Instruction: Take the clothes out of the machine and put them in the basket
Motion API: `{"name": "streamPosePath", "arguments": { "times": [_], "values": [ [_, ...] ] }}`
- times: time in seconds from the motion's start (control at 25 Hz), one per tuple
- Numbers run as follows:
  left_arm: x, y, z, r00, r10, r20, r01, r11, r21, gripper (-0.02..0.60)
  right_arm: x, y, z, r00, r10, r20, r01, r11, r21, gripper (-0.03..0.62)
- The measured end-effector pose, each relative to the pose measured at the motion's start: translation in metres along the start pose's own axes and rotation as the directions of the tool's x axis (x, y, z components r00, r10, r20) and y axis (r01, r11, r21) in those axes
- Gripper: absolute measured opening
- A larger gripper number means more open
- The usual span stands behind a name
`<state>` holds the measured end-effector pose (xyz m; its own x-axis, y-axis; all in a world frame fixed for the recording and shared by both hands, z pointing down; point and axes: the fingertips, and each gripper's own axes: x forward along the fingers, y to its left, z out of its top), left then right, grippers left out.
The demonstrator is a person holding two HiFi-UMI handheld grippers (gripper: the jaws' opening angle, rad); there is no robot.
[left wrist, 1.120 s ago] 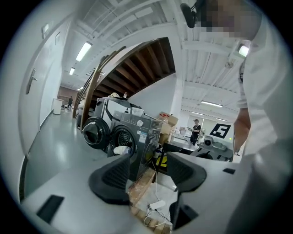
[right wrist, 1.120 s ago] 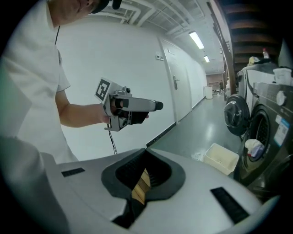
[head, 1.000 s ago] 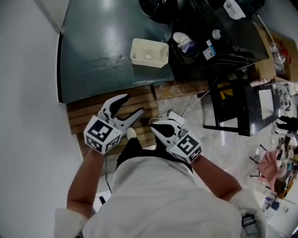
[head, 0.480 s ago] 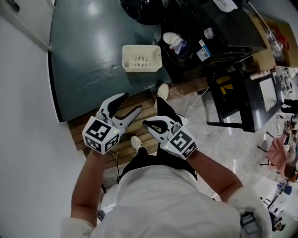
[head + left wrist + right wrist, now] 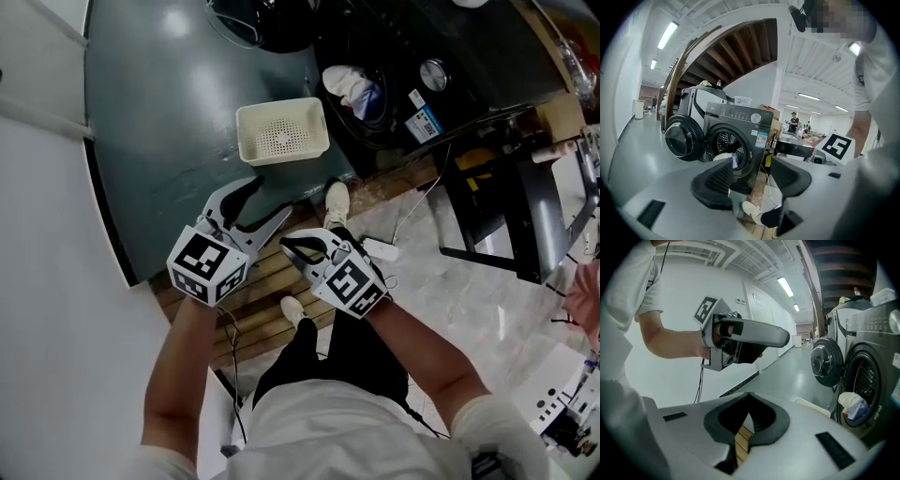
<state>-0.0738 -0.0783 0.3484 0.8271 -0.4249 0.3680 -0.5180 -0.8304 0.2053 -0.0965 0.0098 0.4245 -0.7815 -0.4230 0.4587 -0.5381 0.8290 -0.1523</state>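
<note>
A dark front-loading washing machine (image 5: 412,66) stands at the top of the head view with its round door (image 5: 682,137) swung open. A pale bundle of clothes (image 5: 354,89) lies in the drum mouth, also seen as clothes (image 5: 725,159) and clothes (image 5: 853,406). A cream perforated basket (image 5: 281,131) sits empty on the green floor beside the machine. My left gripper (image 5: 270,199) is open and empty, held short of the basket. My right gripper (image 5: 289,246) sits just right of it, jaws tip to tip with nothing between them. In the right gripper view the left gripper (image 5: 750,336) hangs ahead.
The person's white shoes (image 5: 336,202) stand on a wooden slat platform (image 5: 267,281) under the grippers. A white power strip (image 5: 380,248) and cable lie on the marble floor. A black frame stand (image 5: 506,216) is at the right; a white wall runs along the left.
The person has stepped forward. Both grippers have moved toward the basket and machine, which now sit closer in the head view. Neither gripper's jaws changed.
</note>
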Motion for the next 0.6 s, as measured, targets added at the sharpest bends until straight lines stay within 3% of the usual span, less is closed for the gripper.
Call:
{"name": "streamPosePath", "arguments": {
  "times": [0.32,0.6],
  "values": [
    [0.108,0.055,-0.008,0.998,-0.046,-0.034,0.047,0.999,0.02,0.253,0.043,-0.082,-0.042,0.999,-0.019,-0.048,0.018,1.0,-0.013,0.005],
    [0.206,0.095,-0.032,0.989,-0.079,-0.125,0.088,0.994,0.07,0.294,0.082,-0.157,-0.08,0.995,-0.069,-0.072,0.072,0.997,0.034,0.005]
  ]
}}
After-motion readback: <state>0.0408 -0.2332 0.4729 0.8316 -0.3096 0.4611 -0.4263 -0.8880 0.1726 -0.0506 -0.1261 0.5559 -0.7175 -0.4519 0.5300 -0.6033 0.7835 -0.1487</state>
